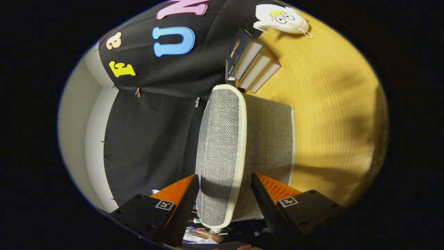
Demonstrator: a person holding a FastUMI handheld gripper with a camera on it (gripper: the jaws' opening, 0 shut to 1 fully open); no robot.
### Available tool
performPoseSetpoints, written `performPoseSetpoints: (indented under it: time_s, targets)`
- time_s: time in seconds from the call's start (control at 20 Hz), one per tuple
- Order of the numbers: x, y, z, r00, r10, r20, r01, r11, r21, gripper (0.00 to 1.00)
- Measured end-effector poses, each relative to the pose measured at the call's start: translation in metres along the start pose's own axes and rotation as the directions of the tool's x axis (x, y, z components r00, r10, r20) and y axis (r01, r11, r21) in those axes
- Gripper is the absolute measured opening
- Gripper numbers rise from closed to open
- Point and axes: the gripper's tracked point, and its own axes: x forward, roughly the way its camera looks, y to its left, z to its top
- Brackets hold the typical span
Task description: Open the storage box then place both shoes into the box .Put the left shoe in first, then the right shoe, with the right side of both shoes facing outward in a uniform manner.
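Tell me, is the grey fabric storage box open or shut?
Cannot tell: the grey fabric storage box has its white-trimmed lid between the gripper fingers.

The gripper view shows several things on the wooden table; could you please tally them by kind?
Grey fabric storage box, between the gripper fingers: 1
Books, stacked beyond the box: 3
White plush toy: 1
Total: 5
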Motion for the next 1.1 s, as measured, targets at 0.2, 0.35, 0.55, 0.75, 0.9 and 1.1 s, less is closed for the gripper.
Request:
performPoseSetpoints:
  time_s: [0.2, 0.35, 0.55, 0.75, 0.9, 1.1]
  targets:
    - [-0.009, 0.01, 0.002, 0.997, 0.079, -0.011, -0.078, 0.995, 0.06, 0.6]
    - [-0.012, 0.023, 0.014, 0.994, 0.102, 0.043, -0.105, 0.993, 0.054, 0.12]
    - [-0.014, 0.042, 0.002, 0.996, 0.092, 0.014, -0.092, 0.996, 0.005, 0.05]
    - [-0.014, 0.088, -0.005, 0.992, 0.125, 0.027, -0.123, 0.988, -0.091, 0.06]
    - [-0.001, 0.126, -0.007, 0.99, 0.138, 0.042, -0.128, 0.975, -0.182, 0.07]
    - [0.032, 0.168, -0.018, 0.993, 0.111, 0.027, -0.096, 0.938, -0.333, 0.1]
